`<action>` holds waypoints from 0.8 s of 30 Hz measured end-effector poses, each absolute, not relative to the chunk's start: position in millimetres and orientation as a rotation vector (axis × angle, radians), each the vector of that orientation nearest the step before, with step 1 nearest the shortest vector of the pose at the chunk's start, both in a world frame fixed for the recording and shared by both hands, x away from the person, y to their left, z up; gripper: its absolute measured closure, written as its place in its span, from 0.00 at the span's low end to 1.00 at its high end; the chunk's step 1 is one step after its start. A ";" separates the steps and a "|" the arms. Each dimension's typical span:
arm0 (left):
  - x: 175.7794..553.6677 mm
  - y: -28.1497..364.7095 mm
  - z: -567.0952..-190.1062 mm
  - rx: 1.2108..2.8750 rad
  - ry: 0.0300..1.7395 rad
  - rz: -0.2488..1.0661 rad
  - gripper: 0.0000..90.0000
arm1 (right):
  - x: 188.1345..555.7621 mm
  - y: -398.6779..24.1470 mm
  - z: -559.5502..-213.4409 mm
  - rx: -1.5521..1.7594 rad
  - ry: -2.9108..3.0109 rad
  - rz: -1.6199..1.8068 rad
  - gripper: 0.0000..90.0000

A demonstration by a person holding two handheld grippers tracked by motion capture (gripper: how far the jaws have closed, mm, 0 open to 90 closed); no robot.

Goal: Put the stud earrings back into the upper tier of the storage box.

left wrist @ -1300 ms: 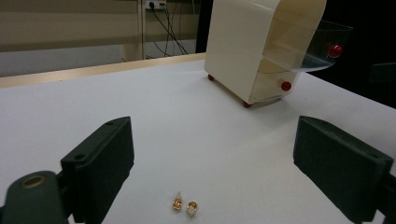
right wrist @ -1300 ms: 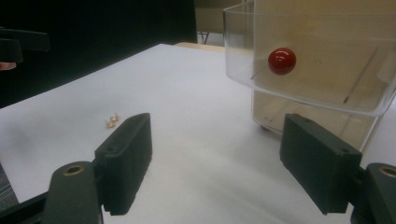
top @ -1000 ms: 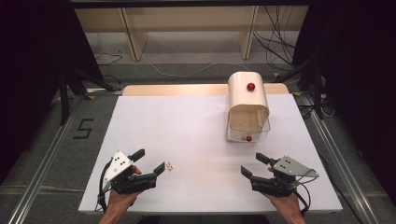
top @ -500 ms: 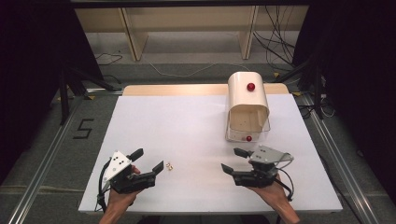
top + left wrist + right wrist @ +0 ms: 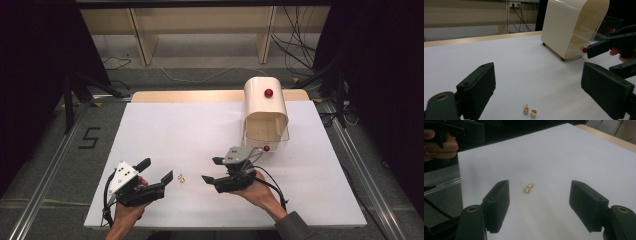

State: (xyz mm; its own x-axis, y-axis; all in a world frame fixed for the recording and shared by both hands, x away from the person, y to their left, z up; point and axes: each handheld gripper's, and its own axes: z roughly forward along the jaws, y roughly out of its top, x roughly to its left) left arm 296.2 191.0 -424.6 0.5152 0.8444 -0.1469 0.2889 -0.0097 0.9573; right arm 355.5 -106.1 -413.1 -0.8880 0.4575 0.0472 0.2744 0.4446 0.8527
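Two tiny gold pieces [image 5: 182, 178] lie side by side on the white table top [image 5: 200, 125], between my two grippers. My left gripper [image 5: 157, 170] rests open just to their left; in the left gripper view the gold pieces [image 5: 530, 111] lie low between its wide jaws. My right gripper [image 5: 211, 170] hangs open just right of them, pointing left. Its jaws have just been closing a little, and nothing is gripped. In the right gripper view the gold pieces [image 5: 528, 188] lie on the table a short way ahead of the gripper [image 5: 542, 205].
A cream arched box [image 5: 265, 105] with a red knob [image 5: 269, 93] on top stands at the back right. A clear drawer [image 5: 267, 137] with a red knob [image 5: 266, 148] sticks out of its front, close behind my right hand. The box [image 5: 571, 27] also rises behind in the left gripper view.
My right gripper has travelled left from near the table's right front corner to just right of the gold pieces. The left gripper has stayed put.
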 end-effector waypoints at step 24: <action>295.7 194.6 -422.7 1.535 1.025 0.611 0.12 | 403.8 -23.8 -450.3 0.601 2.717 1.163 0.49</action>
State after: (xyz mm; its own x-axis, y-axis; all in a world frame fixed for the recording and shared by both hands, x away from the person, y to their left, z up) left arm 295.7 194.6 -422.7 0.4860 0.8605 -0.1524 0.2755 0.0146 0.9612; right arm 403.8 -23.8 -450.3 -0.9131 0.4056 0.0407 0.3094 0.6246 0.7171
